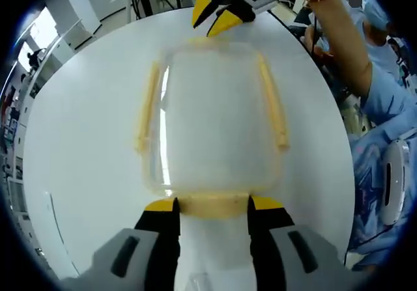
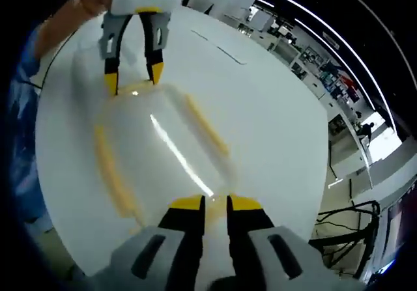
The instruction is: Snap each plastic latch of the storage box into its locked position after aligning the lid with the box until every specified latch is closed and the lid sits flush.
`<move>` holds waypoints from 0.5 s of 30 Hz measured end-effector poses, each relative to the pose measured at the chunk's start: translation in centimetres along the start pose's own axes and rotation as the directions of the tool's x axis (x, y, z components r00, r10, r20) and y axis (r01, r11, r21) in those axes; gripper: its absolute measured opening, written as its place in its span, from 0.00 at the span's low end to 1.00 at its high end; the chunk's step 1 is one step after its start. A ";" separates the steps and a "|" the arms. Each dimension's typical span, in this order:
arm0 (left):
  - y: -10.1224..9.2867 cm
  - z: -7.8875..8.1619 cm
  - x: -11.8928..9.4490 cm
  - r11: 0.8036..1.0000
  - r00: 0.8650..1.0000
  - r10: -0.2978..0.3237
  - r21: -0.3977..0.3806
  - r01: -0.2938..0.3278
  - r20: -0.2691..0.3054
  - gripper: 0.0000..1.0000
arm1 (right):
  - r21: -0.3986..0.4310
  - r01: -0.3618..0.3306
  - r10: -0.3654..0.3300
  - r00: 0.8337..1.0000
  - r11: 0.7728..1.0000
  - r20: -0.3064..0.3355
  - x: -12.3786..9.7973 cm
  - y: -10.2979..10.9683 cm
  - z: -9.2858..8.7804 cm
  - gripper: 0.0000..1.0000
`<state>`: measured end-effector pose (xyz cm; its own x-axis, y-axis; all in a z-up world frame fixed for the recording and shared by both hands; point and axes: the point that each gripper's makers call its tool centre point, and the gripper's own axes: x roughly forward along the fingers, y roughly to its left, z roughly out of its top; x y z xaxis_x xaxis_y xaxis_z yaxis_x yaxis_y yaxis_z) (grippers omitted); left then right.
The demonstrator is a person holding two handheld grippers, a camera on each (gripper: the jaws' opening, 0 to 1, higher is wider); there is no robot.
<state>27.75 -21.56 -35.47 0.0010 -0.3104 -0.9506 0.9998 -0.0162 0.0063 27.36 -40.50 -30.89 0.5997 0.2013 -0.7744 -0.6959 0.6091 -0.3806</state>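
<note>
A clear storage box (image 1: 215, 122) with its lid on lies on a round white table (image 1: 85, 141). Pale yellow latches run along its long sides (image 1: 147, 112) (image 1: 273, 102). In the left gripper view my left gripper (image 1: 214, 204) is open, its jaws straddling the near end latch (image 1: 212, 207). At the far end of the box my right gripper (image 1: 215, 17) hovers with its yellow tips almost together. In the right gripper view my right gripper (image 2: 215, 203) stands over the near end of the box (image 2: 156, 154), jaws nearly touching, nothing seen between them. The left gripper (image 2: 133, 79) stands at the far end latch (image 2: 133, 90).
A person's arm in a blue sleeve (image 1: 384, 89) reaches in from the right. The table edge (image 2: 313, 193) curves close by. Beyond it are desks and equipment (image 2: 339, 76).
</note>
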 end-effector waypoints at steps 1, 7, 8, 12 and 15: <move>0.0 0.0 0.0 1.000 1.000 0.000 0.001 0.000 -0.001 0.40 | -0.014 -0.011 0.011 1.000 1.000 -0.015 -0.4 -0.2 -0.6 0.17; 0.0 0.0 0.0 1.000 1.000 -0.005 0.012 0.005 -0.005 0.40 | -0.065 -0.068 0.061 0.992 0.996 -0.113 -0.8 -0.1 -3.0 0.27; 0.0 0.0 -0.1 1.000 1.000 -0.005 0.014 0.005 -0.003 0.40 | -0.064 -0.074 0.066 0.990 0.995 -0.124 -0.8 -0.1 -3.2 0.28; -0.1 0.0 -0.1 1.000 1.000 -0.007 0.018 0.007 -0.001 0.40 | -0.014 -0.101 0.097 0.982 0.995 -0.160 -0.7 0.3 -3.9 0.29; -0.1 0.0 -0.1 1.000 1.000 -0.007 0.021 0.007 -0.006 0.40 | -0.016 -0.131 0.125 0.971 0.991 -0.206 -0.2 1.0 -4.8 0.31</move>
<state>27.67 -21.57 -35.33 -0.0055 -0.3050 -0.9524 0.9993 -0.0380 0.0064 24.67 -43.61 -33.55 0.4139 0.1135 -0.9032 -0.7748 0.5648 -0.2841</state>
